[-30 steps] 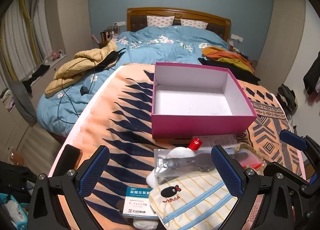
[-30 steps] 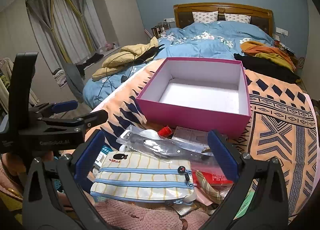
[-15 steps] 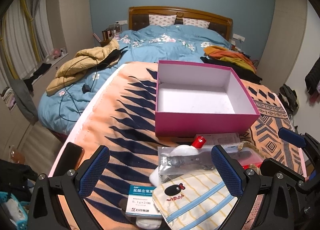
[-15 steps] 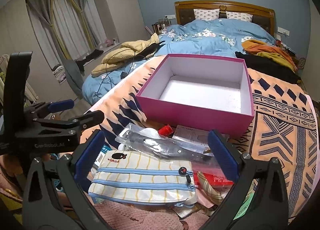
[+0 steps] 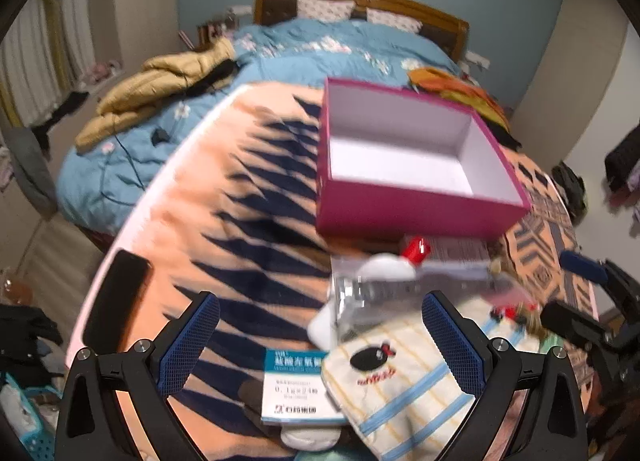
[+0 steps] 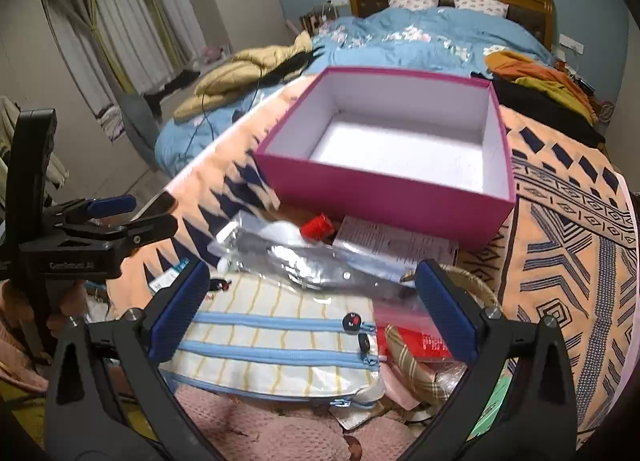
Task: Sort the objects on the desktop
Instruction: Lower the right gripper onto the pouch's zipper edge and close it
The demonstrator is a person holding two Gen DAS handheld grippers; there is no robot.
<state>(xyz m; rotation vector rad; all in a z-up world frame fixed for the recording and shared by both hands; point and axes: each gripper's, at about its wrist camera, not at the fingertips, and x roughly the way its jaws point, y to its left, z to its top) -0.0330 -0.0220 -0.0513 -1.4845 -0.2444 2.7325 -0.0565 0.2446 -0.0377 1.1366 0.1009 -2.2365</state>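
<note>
Nothing has been sorted yet: the box [image 6: 384, 149] is seen empty, the pile [image 6: 296, 301] lying just before it on the table [image 6: 568, 221]. Left gripper [image 5: 320, 337] and right gripper [image 6: 308, 301] are held wide, empty.

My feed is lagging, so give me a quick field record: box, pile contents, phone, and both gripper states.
box: pink box, open top, white inside, nothing in it
pile: striped zip pouch, clear plastic bag lying partly over it, red cap, medicine carton, all in front of the box
phone: black phone flat near the table's left edge
left gripper: open, holding nothing, above the carton and pouch
right gripper: open, holding nothing, above the pouch
sorted so far: nothing
</note>
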